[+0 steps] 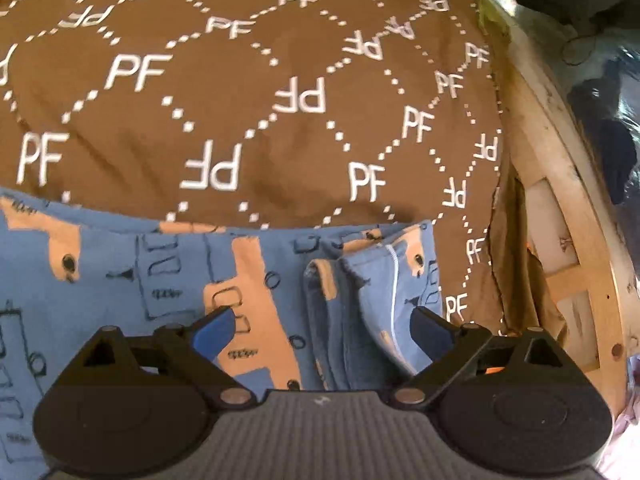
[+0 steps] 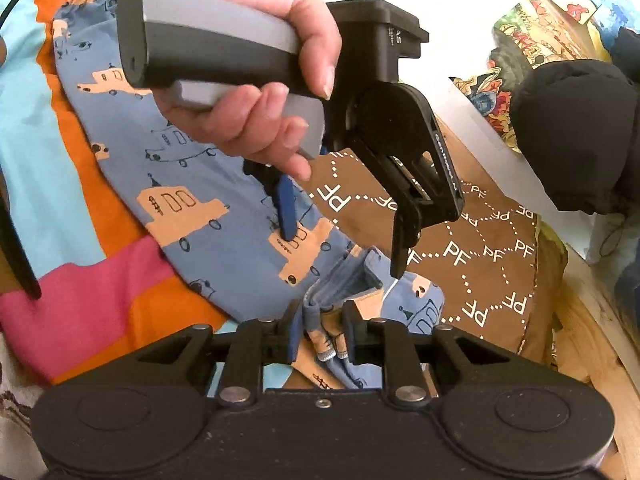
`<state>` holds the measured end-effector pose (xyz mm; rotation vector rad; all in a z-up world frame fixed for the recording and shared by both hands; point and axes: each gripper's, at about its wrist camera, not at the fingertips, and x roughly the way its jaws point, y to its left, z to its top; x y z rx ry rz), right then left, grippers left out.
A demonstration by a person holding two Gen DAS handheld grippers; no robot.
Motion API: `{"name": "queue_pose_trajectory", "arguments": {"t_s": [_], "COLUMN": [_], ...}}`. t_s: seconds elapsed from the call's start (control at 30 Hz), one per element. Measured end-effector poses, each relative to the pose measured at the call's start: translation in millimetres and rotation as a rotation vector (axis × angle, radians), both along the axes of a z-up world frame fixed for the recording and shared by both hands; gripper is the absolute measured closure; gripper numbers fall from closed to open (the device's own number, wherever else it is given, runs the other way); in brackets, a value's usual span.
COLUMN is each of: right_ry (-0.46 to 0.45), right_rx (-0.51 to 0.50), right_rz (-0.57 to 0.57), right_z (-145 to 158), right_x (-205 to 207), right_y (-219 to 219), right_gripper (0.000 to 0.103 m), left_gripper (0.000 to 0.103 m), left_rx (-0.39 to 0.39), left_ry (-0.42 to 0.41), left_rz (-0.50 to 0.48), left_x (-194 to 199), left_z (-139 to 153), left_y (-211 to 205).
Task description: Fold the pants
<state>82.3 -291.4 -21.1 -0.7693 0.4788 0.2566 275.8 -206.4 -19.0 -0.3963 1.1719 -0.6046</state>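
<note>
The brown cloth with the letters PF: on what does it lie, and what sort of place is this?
Probably a bedroom at home. The brown cover seems to lie on a bed with a wooden frame. Blue child's pants and a colourful striped sheet lie there too.

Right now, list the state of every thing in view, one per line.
pants: lying on the bed, waist end bunched, not yet folded flat.
left gripper: open, over the pants.
right gripper: jaws narrow, bunched waistband between them.
brown cover: spread flat.
</note>
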Motion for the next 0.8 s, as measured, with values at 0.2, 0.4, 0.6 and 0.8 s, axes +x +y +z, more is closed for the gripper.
{"name": "queue_pose_trajectory", "arguments": {"t_s": [0.2, 0.4, 0.6, 0.8], "right_ry": [0.024, 0.002, -0.016, 0.035], "right_rx": [-0.016, 0.027, 0.070, 0.151], "right_rz": [-0.014, -0.018, 0.013, 0.055], "right_z": [-5.7, -0.2, 16.7, 33.1], "right_x": [2.2, 0.2, -10.8, -15.6], "right_y": [2.0, -2.4, 7.9, 34.8], "right_gripper": [0.078, 0.089, 0.089, 0.089], "left_gripper": [0.052, 0.087, 0.089, 0.089], "left_rx": [-0.053, -0.048, 0.018, 0.050], "left_ry": [-0.006, -0.025, -0.083, -0.119], "left_rz": [-0.038, -0.048, -0.045, -0.037], "left_x": [5.2, 0.0, -11.8, -29.1], "left_z": [-0.9, 1.8, 27.8, 40.8], "left_y": [-10.4, -12.6, -0.4, 36.0]}}
